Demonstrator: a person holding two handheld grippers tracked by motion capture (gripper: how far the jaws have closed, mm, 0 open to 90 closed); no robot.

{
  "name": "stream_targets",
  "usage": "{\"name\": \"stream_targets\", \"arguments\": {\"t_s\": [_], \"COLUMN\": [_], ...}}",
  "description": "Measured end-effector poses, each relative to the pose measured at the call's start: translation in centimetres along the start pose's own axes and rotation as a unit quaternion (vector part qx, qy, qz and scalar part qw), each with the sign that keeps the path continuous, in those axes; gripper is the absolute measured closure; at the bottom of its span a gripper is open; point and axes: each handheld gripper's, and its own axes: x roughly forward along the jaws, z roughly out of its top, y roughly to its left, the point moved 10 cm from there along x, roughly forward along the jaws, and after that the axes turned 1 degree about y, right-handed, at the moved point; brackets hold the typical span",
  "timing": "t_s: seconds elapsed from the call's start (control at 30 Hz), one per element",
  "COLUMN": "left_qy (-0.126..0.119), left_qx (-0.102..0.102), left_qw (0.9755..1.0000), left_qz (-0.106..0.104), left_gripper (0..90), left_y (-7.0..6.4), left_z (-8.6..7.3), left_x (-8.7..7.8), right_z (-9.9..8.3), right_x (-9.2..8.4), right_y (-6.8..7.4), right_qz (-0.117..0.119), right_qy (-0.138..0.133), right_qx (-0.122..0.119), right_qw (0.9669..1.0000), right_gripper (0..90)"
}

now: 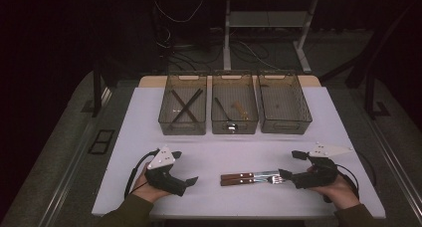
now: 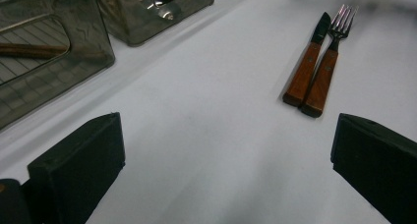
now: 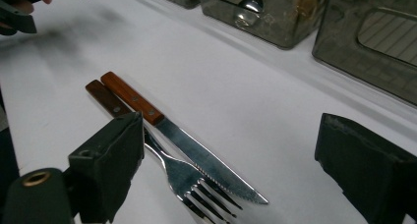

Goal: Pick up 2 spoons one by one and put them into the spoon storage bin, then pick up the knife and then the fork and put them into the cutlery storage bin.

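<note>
A knife (image 3: 196,155) and fork (image 3: 182,177) lay side by side just before the right claw (image 3: 231,170), its jaws apart and empty.

Brown-handled knife (image 2: 307,62) and fork (image 2: 328,62), white table (image 2: 216,135)

1. No text, label, brand, number or sign is readable on any surface here.
2. The knife (image 3: 196,153), fork (image 3: 184,177) and bins (image 1: 234,110) bear no legible markings.

Dim room, dark surround; table (image 1: 209,147) lit w/ soft shadows, slight blur.
</note>
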Motion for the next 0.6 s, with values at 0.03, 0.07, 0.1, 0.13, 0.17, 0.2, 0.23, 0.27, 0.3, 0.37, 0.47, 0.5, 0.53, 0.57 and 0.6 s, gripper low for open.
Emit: {"name": "stream_targets", "arguments": {"t_s": [0.03, 0.07, 0.1, 0.13, 0.17, 0.2, 0.23, 0.27, 0.3, 0.37, 0.47, 0.5, 0.53, 0.57, 0.6], "left_qy": [0.0, 0.002, 0.002, 0.002, 0.002, 0.002, 0.001, 0.003, 0.003, 0.002, 0.002, 0.002, 0.003, 0.003, 0.004], "left_qx": [0.0, 0.001, 0.001, 0.002, 0.003, 0.003, 0.001, 0.0, -0.001, -0.004, -0.006, -0.003, -0.003, -0.003, -0.004], "left_qw": [1.0, 1.0, 1.0, 1.0, 1.0, 1.0, 1.0, 1.0, 1.0, 1.0, 0.9999, 0.9999, 0.9999, 0.9999, 0.9999], "left_qz": [0.0, -0.001, -0.002, -0.002, -0.002, -0.001, -0.001, -0.001, -0.002, -0.006, -0.01, -0.011, -0.012, -0.014, -0.016], "left_gripper": [0.0, 0.0, 0.0, 0.0, 0.0, 0.0, 0.0, 0.0, 0.0, 0.0, 0.0, 0.0, 0.0, 0.0, 0.0], "left_y": [0.0, 0.0, 0.0, 0.0, 0.0, 0.0, 0.0, 0.1, 0.1, 0.2, 0.0, 0.0, -0.1, -0.2, -0.2], "left_z": [0.0, -0.1, -0.1, 0.0, 0.0, 0.0, 0.0, -0.1, -0.2, -0.2, -0.2, -0.2, -0.2, -0.2, -0.2], "left_x": [0.0, 0.0, 0.0, 0.0, 0.0, 0.0, 0.1, 0.0, 0.0, 0.1, 0.2, 0.2, 0.2, 0.3, 0.3], "right_z": [0.1, 0.1, 0.1, 0.1, 0.0, 0.0, 0.1, 0.1, 0.2, 0.3, 0.4, 0.4, 0.4, 0.4, 0.5], "right_x": [0.0, 0.1, 0.2, 0.3, 0.4, 0.5, 0.6, 0.7, 0.8, 1.1, 1.6, 1.8, 2.0, 2.2, 2.3], "right_y": [0.2, 0.5, 0.7, 1.0, 1.1, 1.4, 1.7, 2.0, 2.2, 2.7, 3.3, 3.5, 3.7, 3.9, 4.1], "right_qz": [0.006, 0.013, 0.016, 0.019, 0.02, 0.022, 0.026, 0.028, 0.028, 0.039, 0.047, 0.05, 0.052, 0.054, 0.055], "right_qy": [0.002, 0.005, 0.01, 0.015, 0.021, 0.025, 0.03, 0.033, 0.036, 0.042, 0.053, 0.055, 0.058, 0.061, 0.063], "right_qx": [-0.003, -0.006, -0.012, -0.017, -0.023, -0.027, -0.03, -0.033, -0.036, -0.045, -0.053, -0.055, -0.057, -0.06, -0.063], "right_qw": [1.0, 0.9999, 0.9997, 0.9996, 0.9993, 0.9991, 0.9988, 0.9985, 0.9983, 0.9974, 0.9961, 0.9957, 0.9953, 0.9948, 0.9945], "right_gripper": [11.6, 11.6, 11.7, 13.3, 15.0, 16.3, 21.7, 27.5, 31.4, 42.3, 54.9, 58.0, 63.0, 67.5, 72.1]}}
